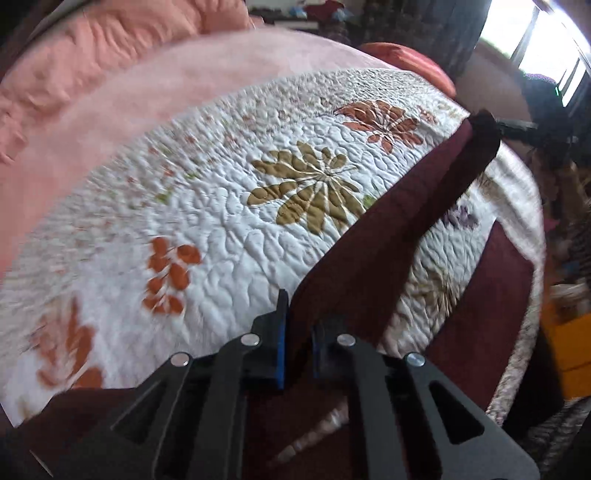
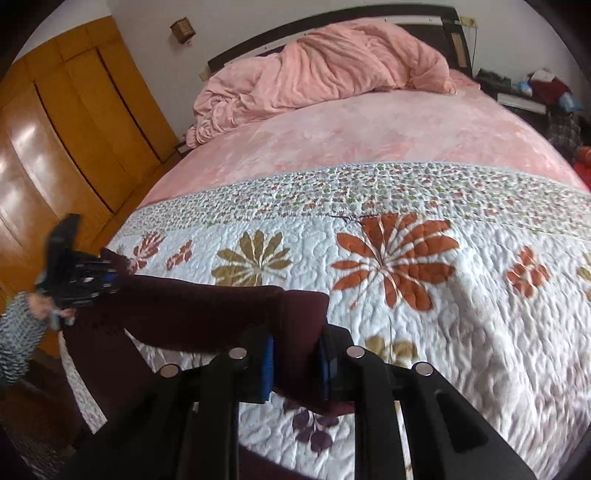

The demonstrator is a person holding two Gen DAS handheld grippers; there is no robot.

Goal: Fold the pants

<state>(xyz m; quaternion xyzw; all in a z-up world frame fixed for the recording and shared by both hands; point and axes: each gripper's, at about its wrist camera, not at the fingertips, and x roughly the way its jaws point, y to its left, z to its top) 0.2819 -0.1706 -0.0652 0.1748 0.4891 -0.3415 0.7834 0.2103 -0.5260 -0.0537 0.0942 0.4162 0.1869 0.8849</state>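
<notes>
left gripper: matte black linkage arms with triangular cutouts, round silver pivot pins, blue pads on the inner finger faces. right gripper: same build, same pins and blue pads. right view also shows a hand, bare skin, sleeve black-and-white knit.

The pants stretch between both grippers above the quilt, blanket behind.

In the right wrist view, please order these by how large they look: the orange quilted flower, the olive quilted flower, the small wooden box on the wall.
1. Orange quilted flower, largest.
2. Olive quilted flower.
3. Small wooden box on the wall, smallest, though it is farthest from the camera.
</notes>
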